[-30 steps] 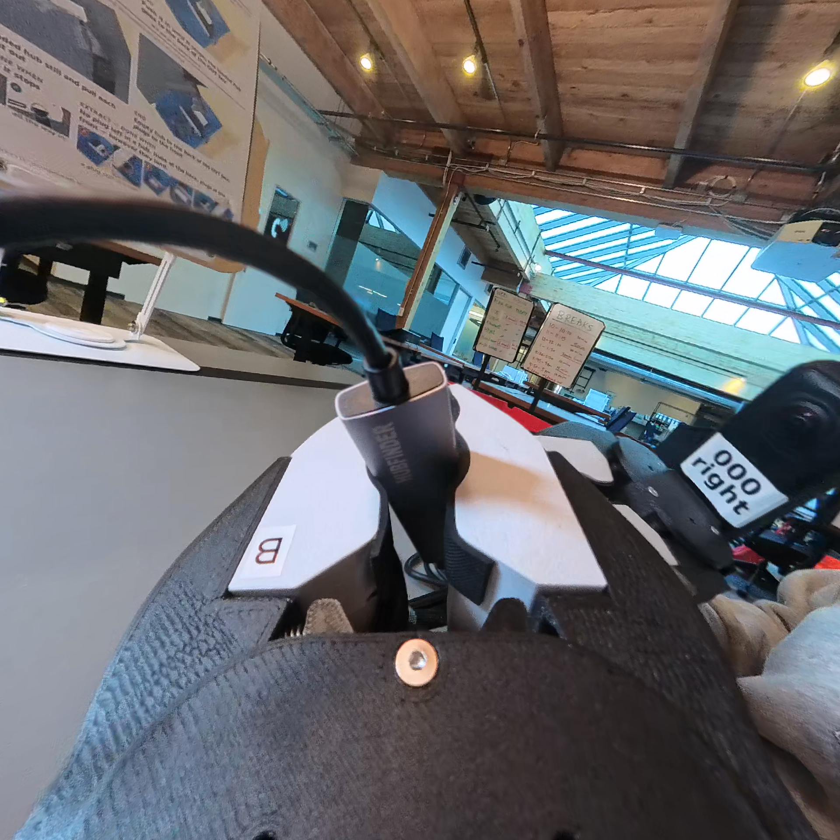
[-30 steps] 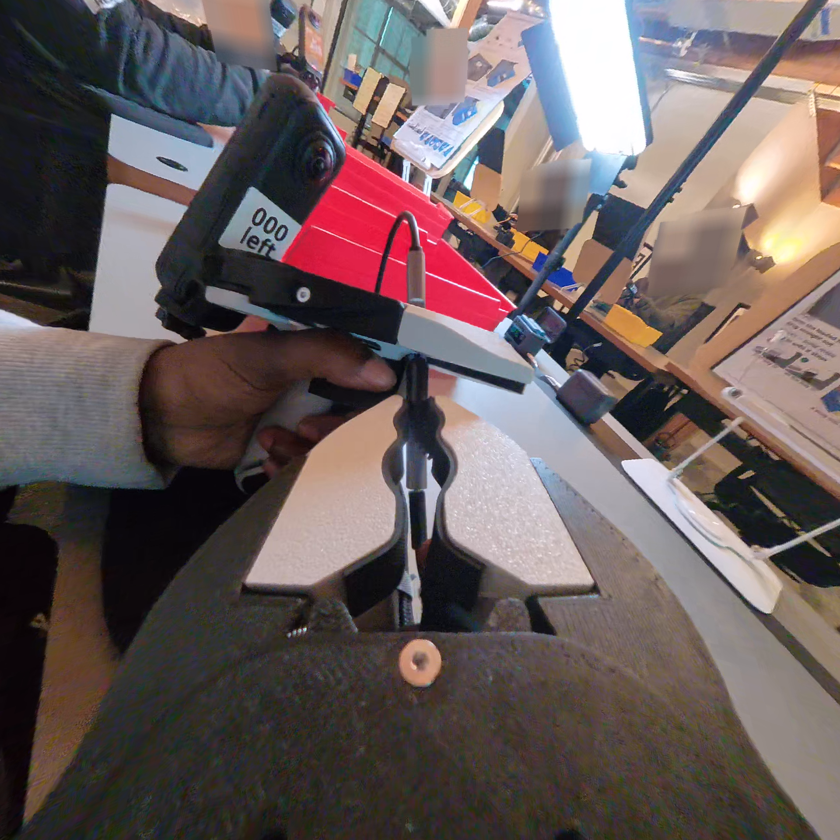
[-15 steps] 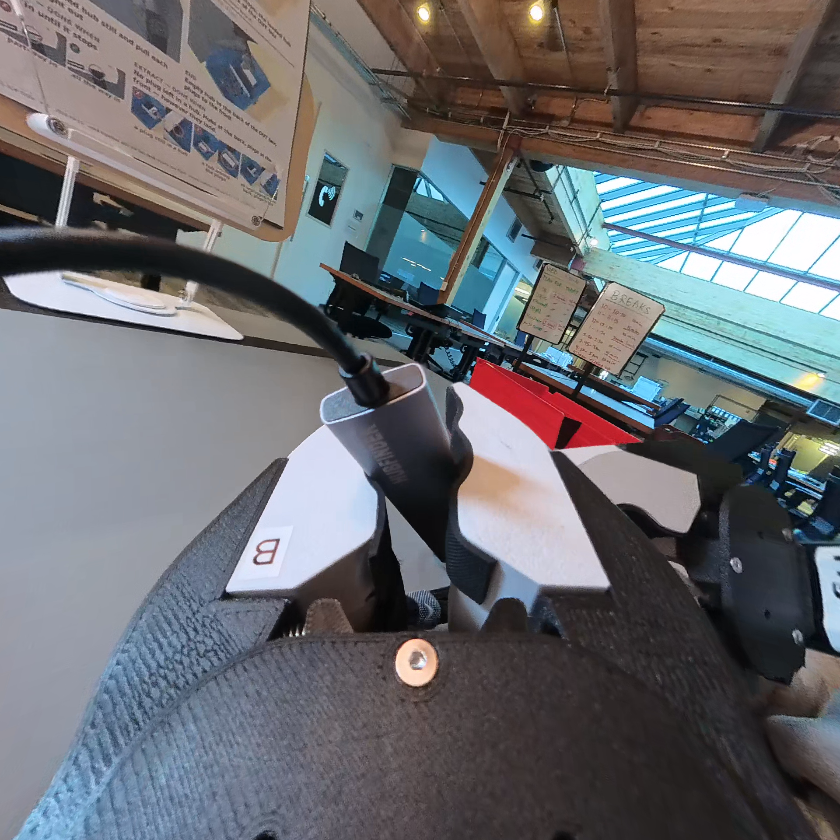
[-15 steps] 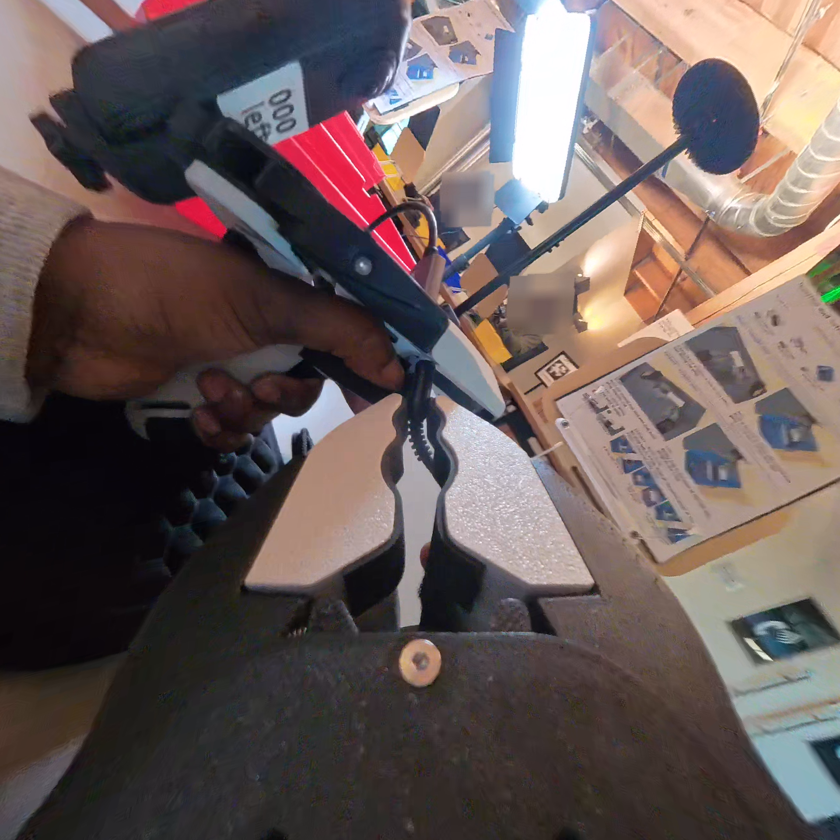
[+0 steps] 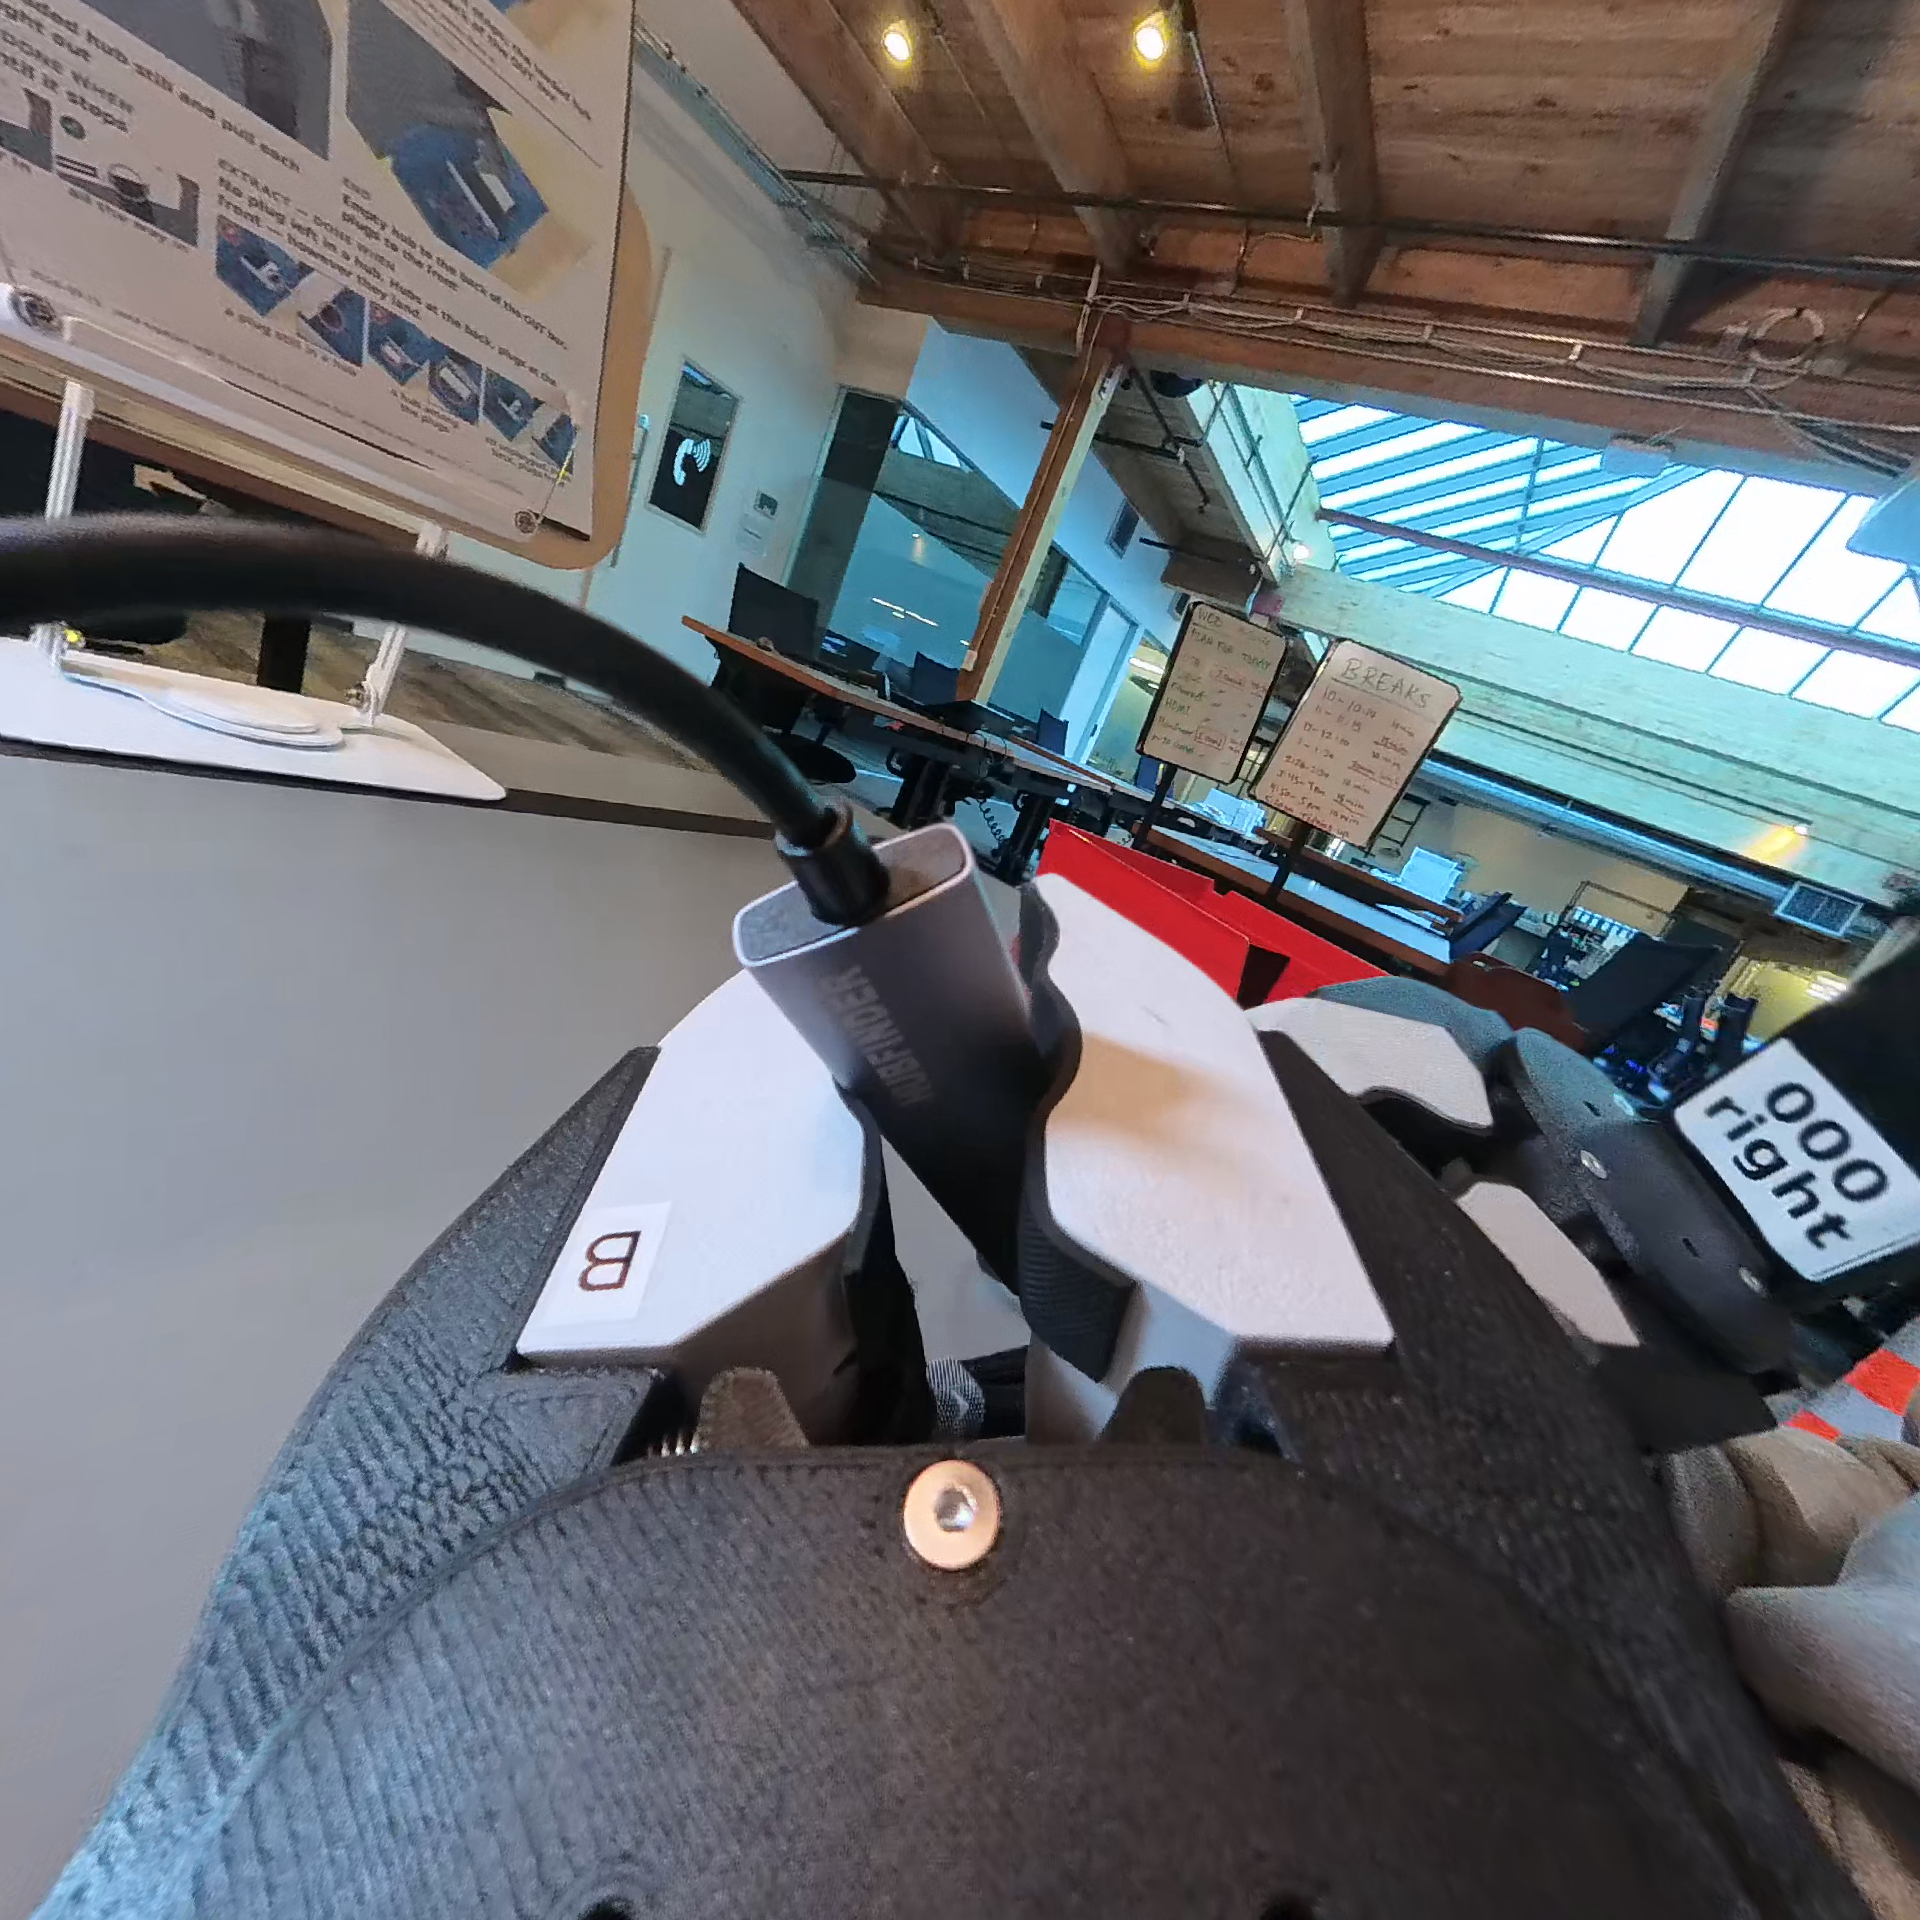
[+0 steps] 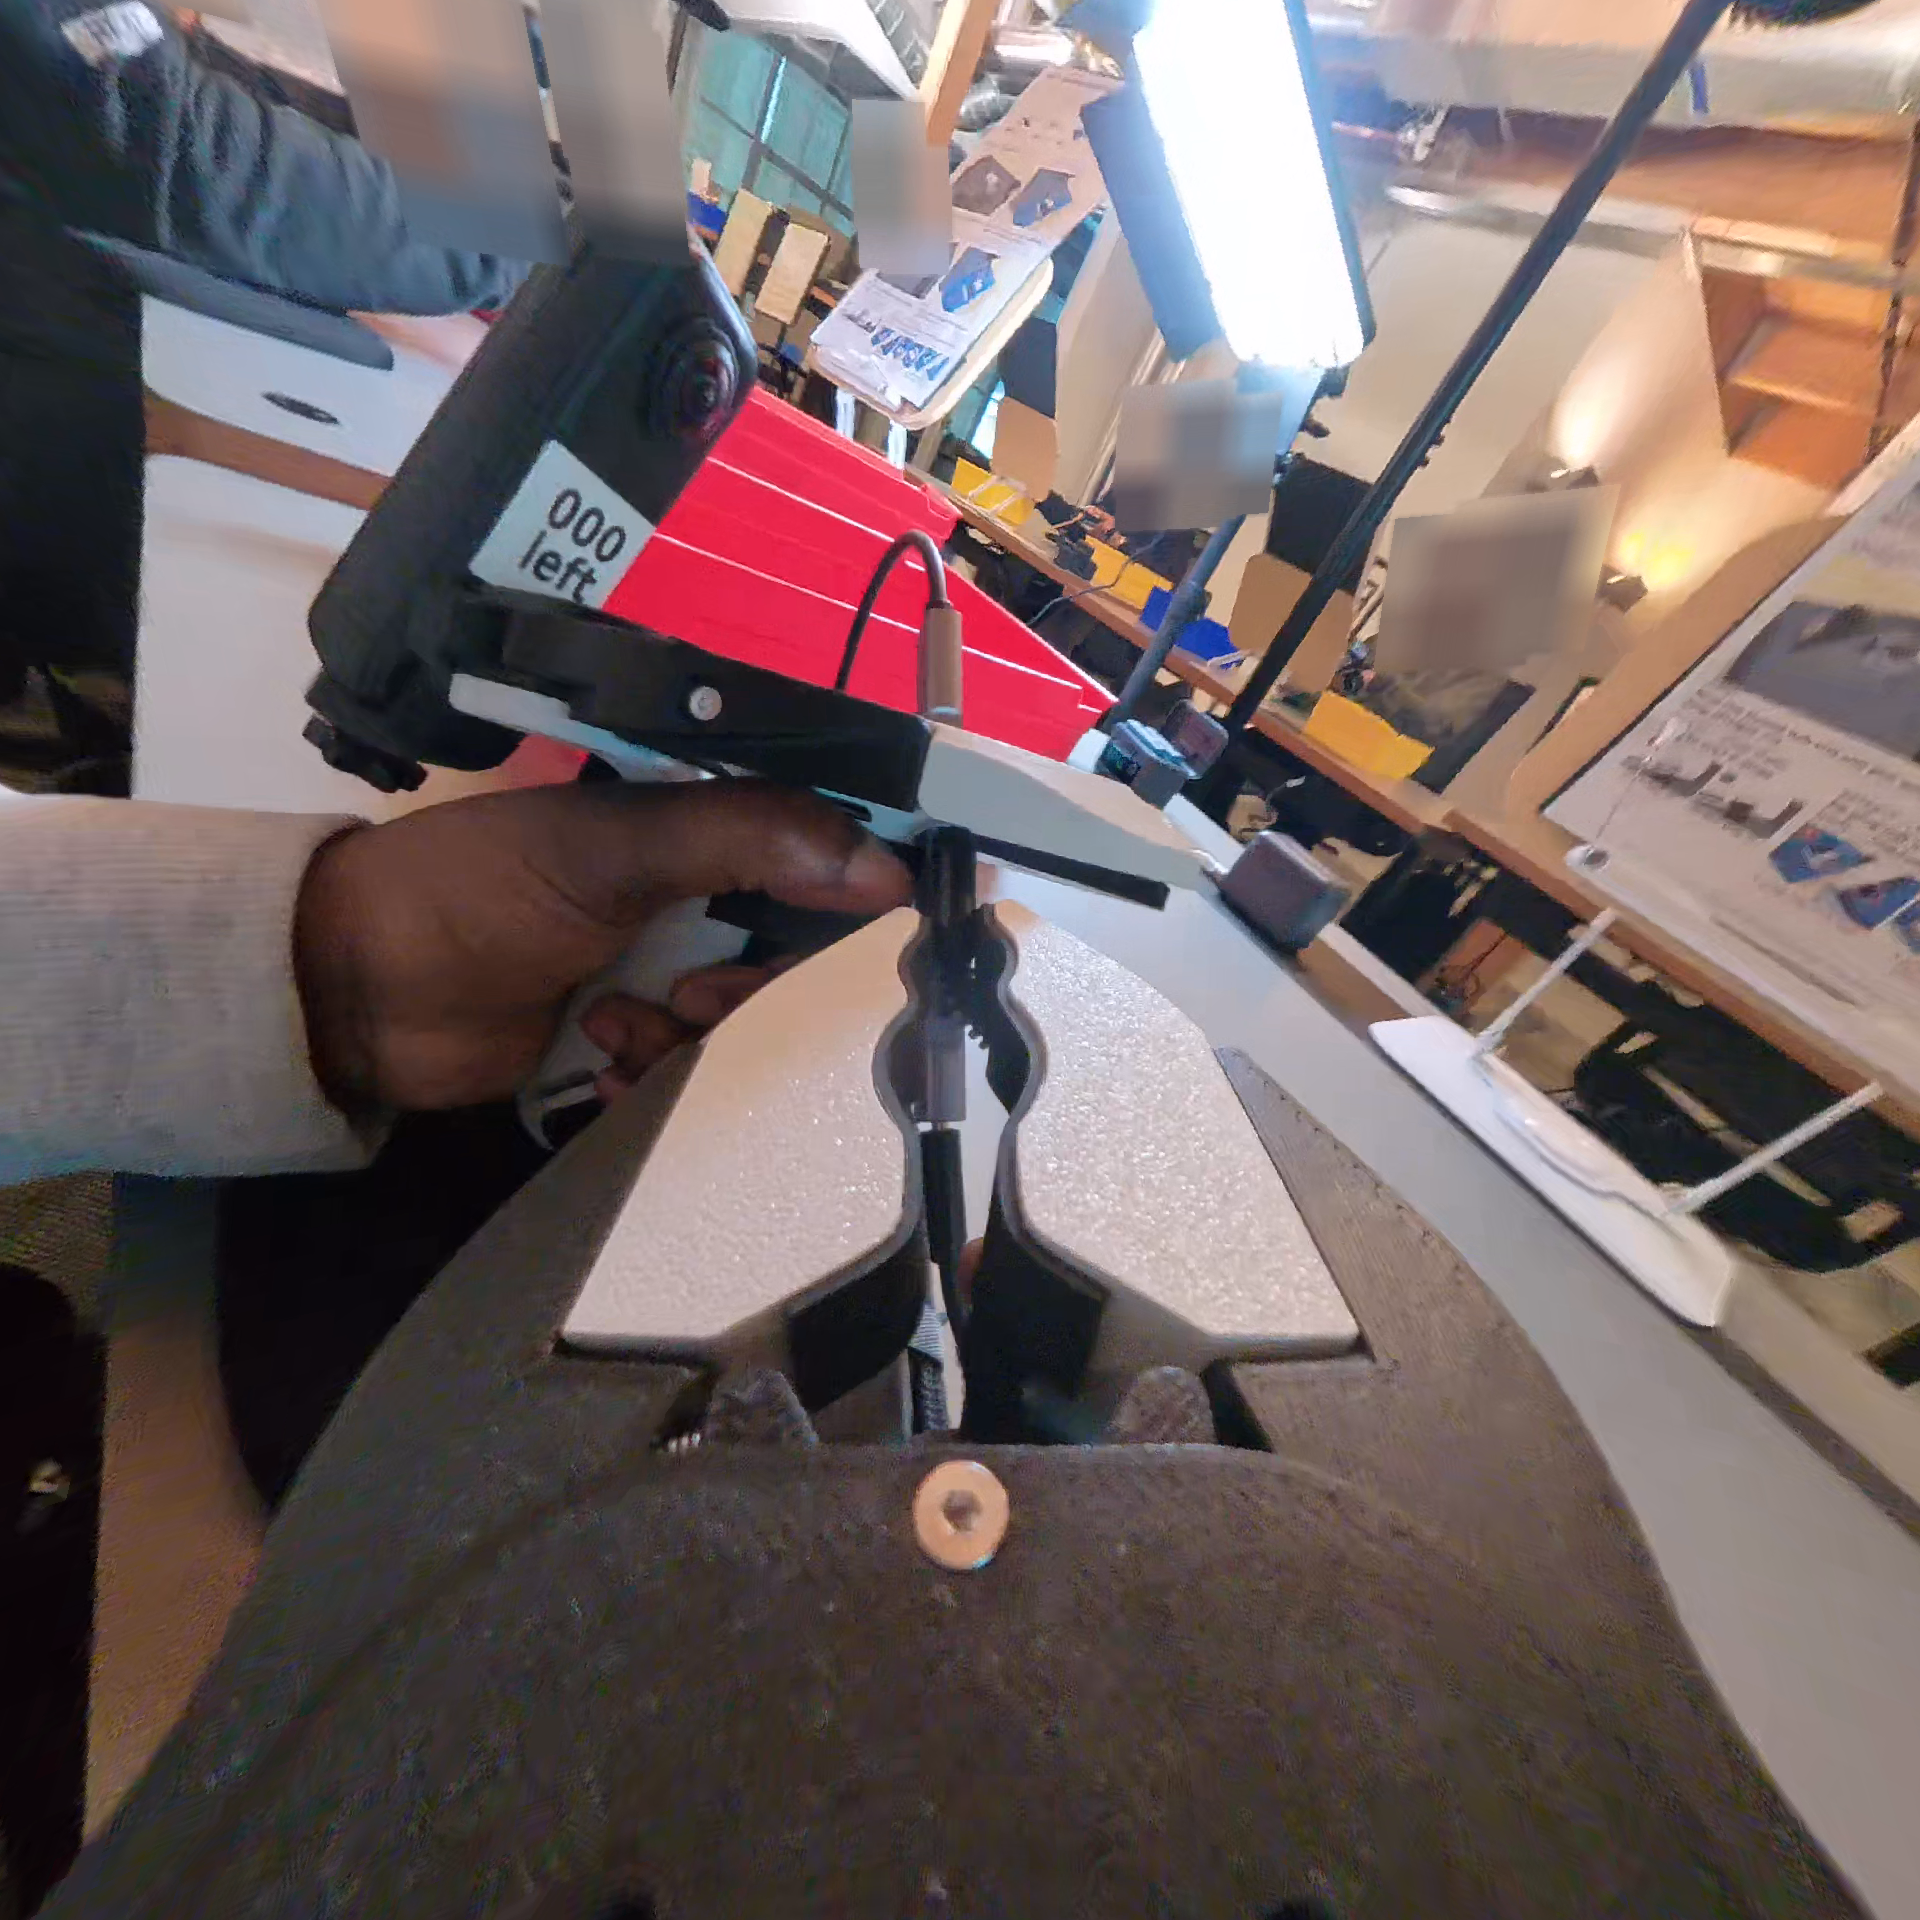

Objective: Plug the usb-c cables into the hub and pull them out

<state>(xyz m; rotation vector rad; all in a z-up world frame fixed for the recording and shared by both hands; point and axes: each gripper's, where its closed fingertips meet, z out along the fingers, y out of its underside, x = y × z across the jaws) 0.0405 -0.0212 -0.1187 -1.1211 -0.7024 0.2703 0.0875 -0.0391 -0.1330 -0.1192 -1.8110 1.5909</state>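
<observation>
white stickers on grippers [image 5: 1810,1161], printing on hub [image 5: 894,1049], boards [image 5: 1351,743].

Background's busy: grey desk [image 5: 260,1039], instruction poster [image 5: 312,208] on a white stand [image 5: 239,743], red bin [image 6: 831,582], bright light panel [image 6: 1247,177], two whiteboards [image 5: 1351,743].

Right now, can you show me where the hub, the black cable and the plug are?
hub [image 5: 914,1049], left wrist view, on its grey side face.
black cable [image 5: 499,613], left wrist view, on the curved middle.
plug [image 6: 940,1075], right wrist view, on its grey shell.
</observation>
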